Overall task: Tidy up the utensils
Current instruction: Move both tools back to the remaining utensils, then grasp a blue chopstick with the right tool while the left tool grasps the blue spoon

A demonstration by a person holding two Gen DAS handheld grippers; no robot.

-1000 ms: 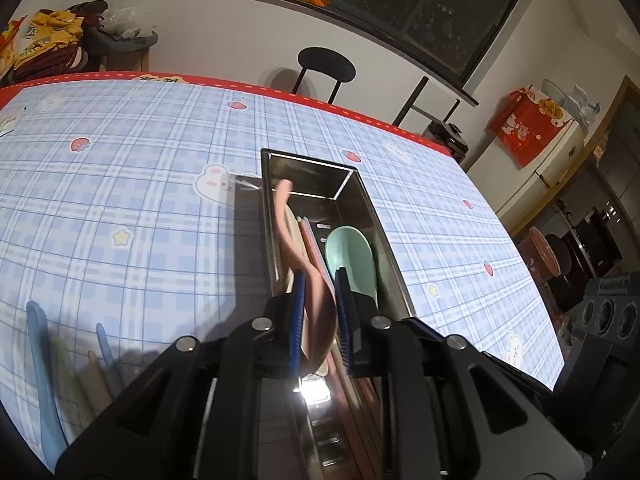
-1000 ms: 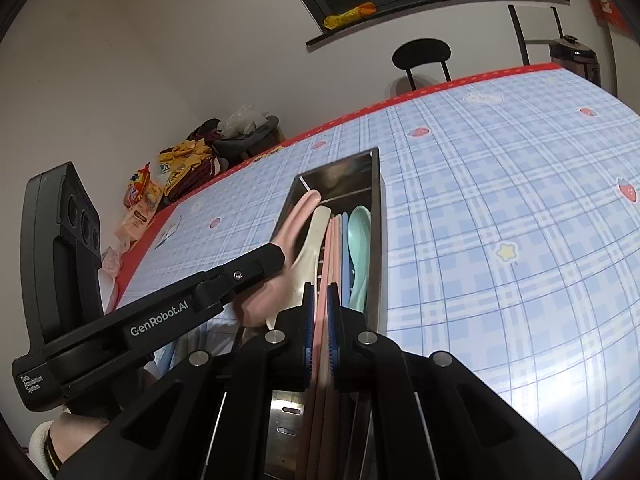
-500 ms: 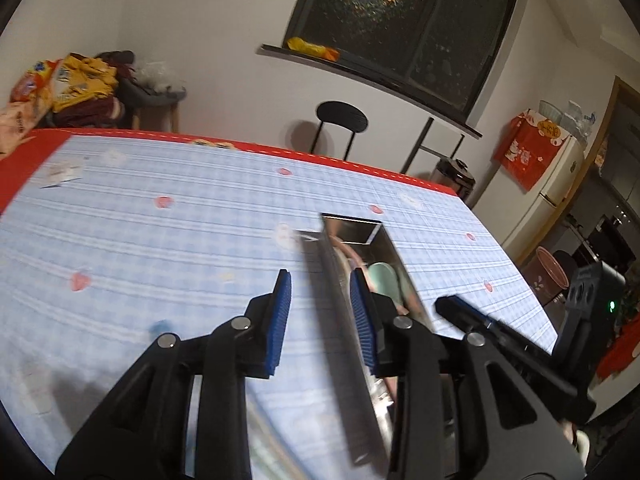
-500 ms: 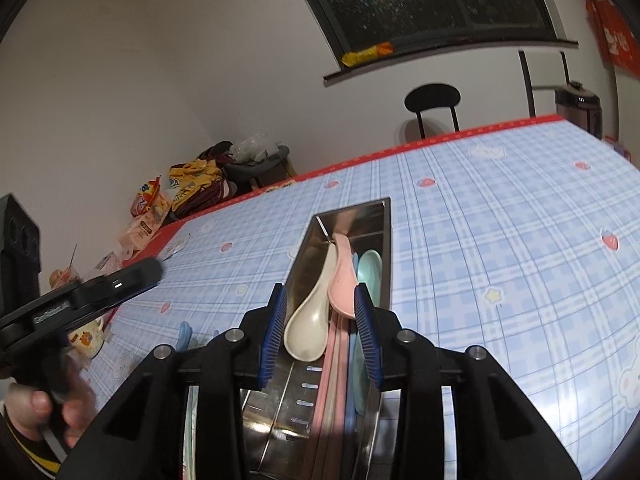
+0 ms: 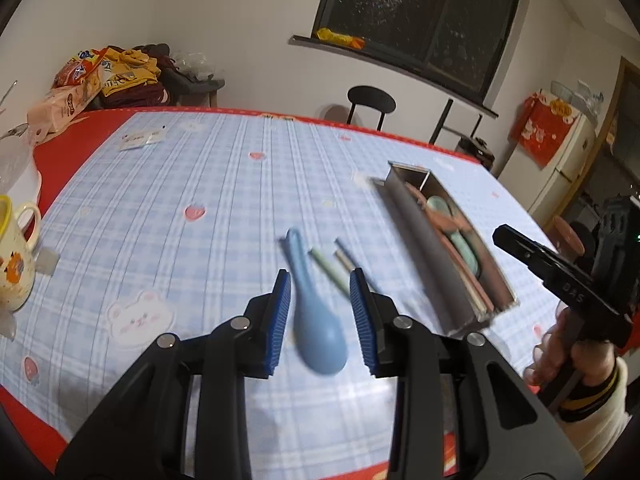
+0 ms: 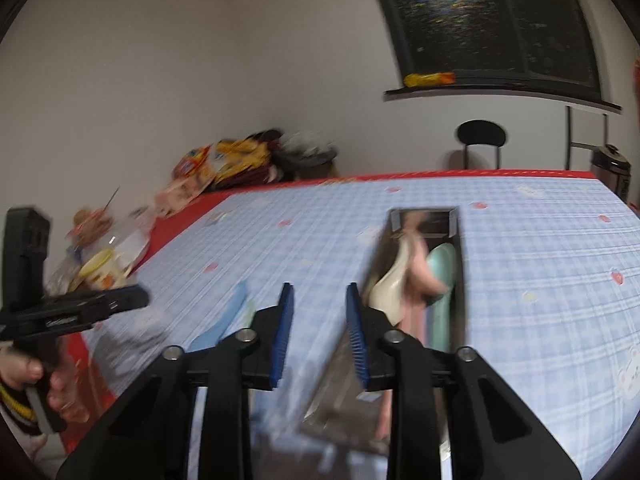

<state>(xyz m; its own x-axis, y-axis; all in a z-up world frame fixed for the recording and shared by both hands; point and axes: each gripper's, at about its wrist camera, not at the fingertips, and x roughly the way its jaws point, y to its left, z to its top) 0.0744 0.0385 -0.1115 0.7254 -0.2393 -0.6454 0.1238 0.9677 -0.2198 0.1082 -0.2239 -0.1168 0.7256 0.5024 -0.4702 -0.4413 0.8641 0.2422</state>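
Note:
A blue spoon [image 5: 316,320] lies on the checked tablecloth between the blue pads of my left gripper [image 5: 322,322], which is open and hovers over it. Several chopsticks [image 5: 332,270] lie just right of the spoon's handle. A steel utensil tray [image 5: 424,248] holds pink, cream and mint spoons [image 6: 416,280] and chopsticks. My right gripper [image 6: 318,338] is open and empty, above the cloth just left of the tray [image 6: 456,220]. The blue spoon [image 6: 222,324] shows blurred at its left.
A yellow-rimmed mug [image 5: 12,256] and a clear container stand at the table's left edge. Snack bags [image 5: 80,80] are piled beyond the far left corner. A black chair [image 5: 370,100] stands behind the table. The right hand-held gripper [image 5: 560,280] shows at the right of the left wrist view.
Both grippers have opened and pulled back from the tray. The pink spoon and chopsticks now lie in the tray. My left gripper has swung left over the blue spoon.

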